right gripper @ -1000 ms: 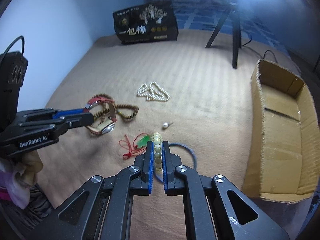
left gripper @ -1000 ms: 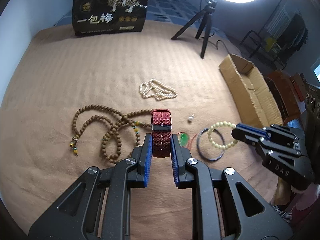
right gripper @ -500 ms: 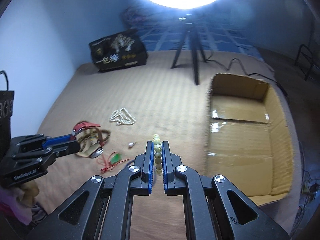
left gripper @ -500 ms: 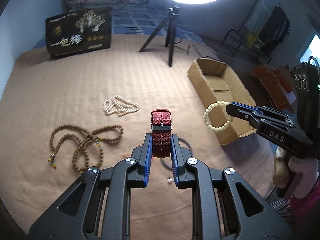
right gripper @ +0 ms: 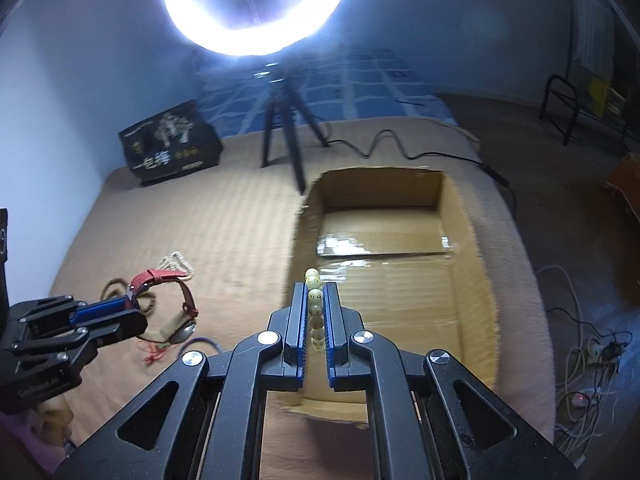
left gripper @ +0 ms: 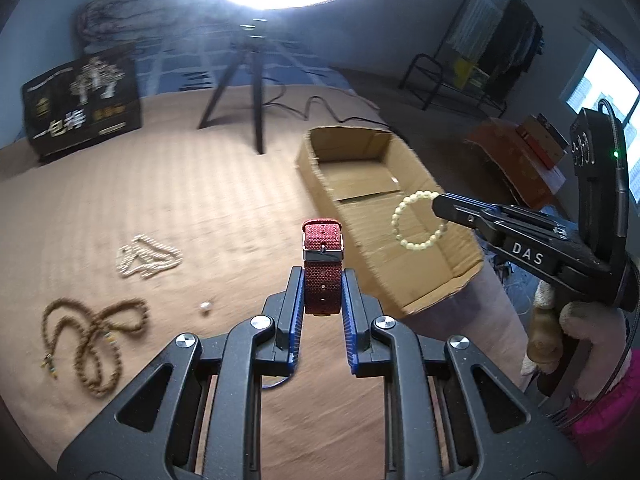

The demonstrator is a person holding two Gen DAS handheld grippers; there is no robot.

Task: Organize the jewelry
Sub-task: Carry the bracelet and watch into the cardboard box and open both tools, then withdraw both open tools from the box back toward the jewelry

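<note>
We hold a red watch in the left gripper and a pale bead bracelet in the right, both lifted off the bed by the cardboard box.

Our left gripper point(left gripper: 322, 294) has its jaws clamped on the strap of the red watch point(left gripper: 323, 256), which stands up between them with its buckle above the tips; from the right wrist view the watch point(right gripper: 176, 300) hangs in a loop off those jaws. Our right gripper point(right gripper: 316, 312) has its jaws closed on the bead bracelet point(right gripper: 314, 304), which dangles as a ring point(left gripper: 418, 224) over the open cardboard box point(left gripper: 460, 276). On the tan bed cover point(left gripper: 180, 200) lie a white pearl necklace point(left gripper: 148, 256), a brown wooden bead necklace point(left gripper: 96, 340) and a small pearl piece point(left gripper: 205, 307). A ring light on a tripod point(right gripper: 280, 128) glares beyond the box.
</note>
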